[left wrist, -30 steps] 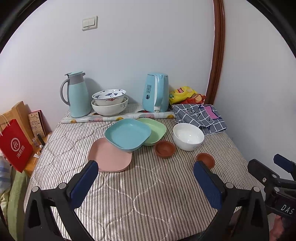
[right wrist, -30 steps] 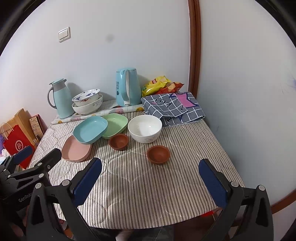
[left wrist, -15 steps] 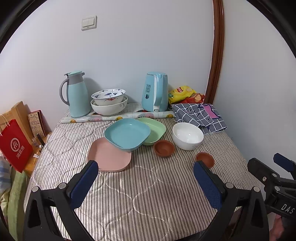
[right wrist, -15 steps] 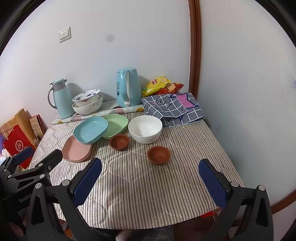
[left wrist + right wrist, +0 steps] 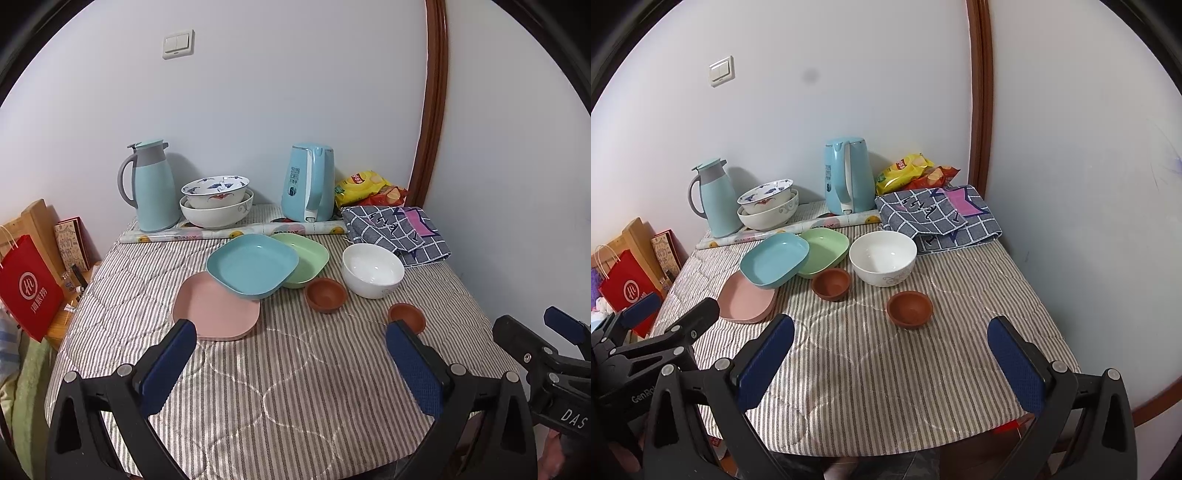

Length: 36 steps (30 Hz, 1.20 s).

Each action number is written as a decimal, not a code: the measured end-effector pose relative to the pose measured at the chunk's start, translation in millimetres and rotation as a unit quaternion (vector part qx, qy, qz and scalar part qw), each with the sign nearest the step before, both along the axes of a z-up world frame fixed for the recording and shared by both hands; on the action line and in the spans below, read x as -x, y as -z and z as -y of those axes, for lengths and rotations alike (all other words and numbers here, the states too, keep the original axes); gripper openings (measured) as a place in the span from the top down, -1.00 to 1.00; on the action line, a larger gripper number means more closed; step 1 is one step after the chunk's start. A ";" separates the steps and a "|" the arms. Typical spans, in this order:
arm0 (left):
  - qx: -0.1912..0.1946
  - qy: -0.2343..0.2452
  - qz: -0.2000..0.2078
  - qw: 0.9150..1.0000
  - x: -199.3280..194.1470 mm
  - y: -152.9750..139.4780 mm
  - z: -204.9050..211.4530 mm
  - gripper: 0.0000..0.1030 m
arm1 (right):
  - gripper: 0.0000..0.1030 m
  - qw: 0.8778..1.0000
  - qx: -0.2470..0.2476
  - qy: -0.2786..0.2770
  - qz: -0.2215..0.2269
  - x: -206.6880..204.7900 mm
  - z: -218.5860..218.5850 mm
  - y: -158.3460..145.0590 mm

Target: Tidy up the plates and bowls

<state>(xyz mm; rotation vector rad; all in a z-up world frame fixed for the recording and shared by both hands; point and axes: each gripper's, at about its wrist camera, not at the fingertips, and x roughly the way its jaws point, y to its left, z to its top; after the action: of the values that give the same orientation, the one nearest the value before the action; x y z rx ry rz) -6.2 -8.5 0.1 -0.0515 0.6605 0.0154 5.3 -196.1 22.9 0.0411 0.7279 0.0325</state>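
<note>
Both grippers hover over the near edge of the bench (image 5: 871,387), which is covered in a striped quilted cloth. Left gripper (image 5: 291,343) has its jaws spread wide, nothing between them; right gripper (image 5: 892,341) likewise wide apart and empty. Landmark: white bowl (image 5: 882,263), mid-bench. Just left of it the green plate (image 5: 827,251), with the blue plate (image 5: 774,260) overlapping its left edge and tilted — the blue one's near-left side rests on the pink plate (image 5: 744,301), which lies flat nearest the left gripper. A small brown bowl (image 5: 831,283) sits just in front-left of the white bowl, near the green plate's rim; a second brown bowl (image 5: 909,308) lies in front-right of the white bowl, apart from the first. Behind the white bowl to the left, two patterned bowls (image 5: 768,208) are nested one in the other, beside a pale blue thermos jug (image 5: 714,199). Directly behind stands a blue electric kettle (image 5: 847,177); a rolled printed sheet (image 5: 790,229) runs along in front of jug and kettle. Behind-right of the white bowl — a folded checked cloth (image 5: 938,218) and snack bags (image 5: 916,171) against the wall.
</note>
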 end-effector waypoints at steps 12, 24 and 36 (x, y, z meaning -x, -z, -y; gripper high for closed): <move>0.002 0.001 0.002 1.000 -0.7 0.2 -0.9 -1.00 | -0.99 1.000 0.000 0.001 0.000 2.3 -1.4 1.3; 0.004 0.002 0.007 1.000 1.1 -2.9 -4.6 -1.00 | -0.99 1.000 -0.004 0.000 -0.001 4.9 -4.9 1.4; 0.003 0.001 0.007 1.000 2.2 -3.0 -5.0 -1.00 | -0.99 1.000 -0.003 -0.004 0.000 6.8 -9.3 0.4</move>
<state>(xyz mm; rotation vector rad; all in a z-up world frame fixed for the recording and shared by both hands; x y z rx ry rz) -8.4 -3.5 3.0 -0.0574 0.6461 0.0110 -1.4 -186.9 22.5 0.0429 0.7279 0.0423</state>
